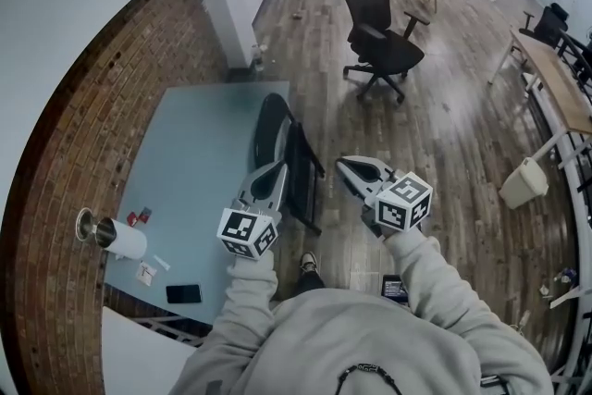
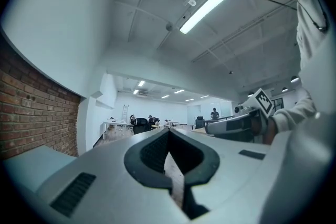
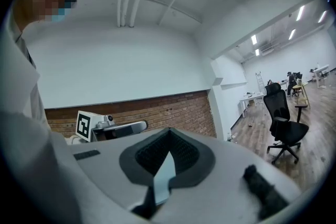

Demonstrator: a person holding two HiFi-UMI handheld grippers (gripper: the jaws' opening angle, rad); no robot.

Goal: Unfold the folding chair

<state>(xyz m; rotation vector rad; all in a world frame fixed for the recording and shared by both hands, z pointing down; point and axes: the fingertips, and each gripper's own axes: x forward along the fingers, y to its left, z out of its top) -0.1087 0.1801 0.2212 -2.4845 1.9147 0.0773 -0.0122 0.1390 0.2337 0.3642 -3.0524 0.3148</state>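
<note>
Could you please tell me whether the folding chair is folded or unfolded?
Folded: the folding chair stands as one thin flat panel beside the table.

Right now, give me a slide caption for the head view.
Left gripper and right gripper, both shut, held out near the folded black folding chair beside the pale blue table.

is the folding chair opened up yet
No, the folding chair stands folded flat on the wooden floor, right beside the edge of the table.
</note>
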